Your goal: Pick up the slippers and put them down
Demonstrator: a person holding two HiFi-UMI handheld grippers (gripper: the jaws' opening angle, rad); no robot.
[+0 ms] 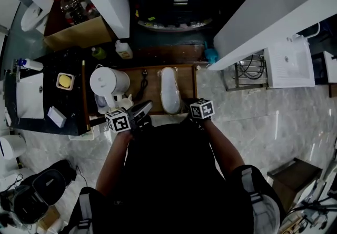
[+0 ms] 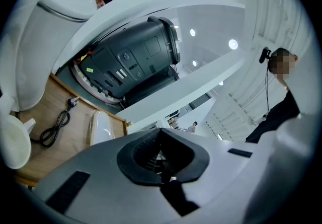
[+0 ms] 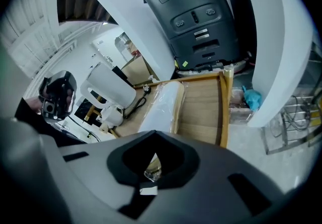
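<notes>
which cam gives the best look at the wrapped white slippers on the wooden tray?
Right gripper view: the wrapped white slippers are largest there, with the clear wrap visible, though the near end is out of sight. Head view shows the slippers whole from above, but small. Left gripper view catches only part of the slippers.
</notes>
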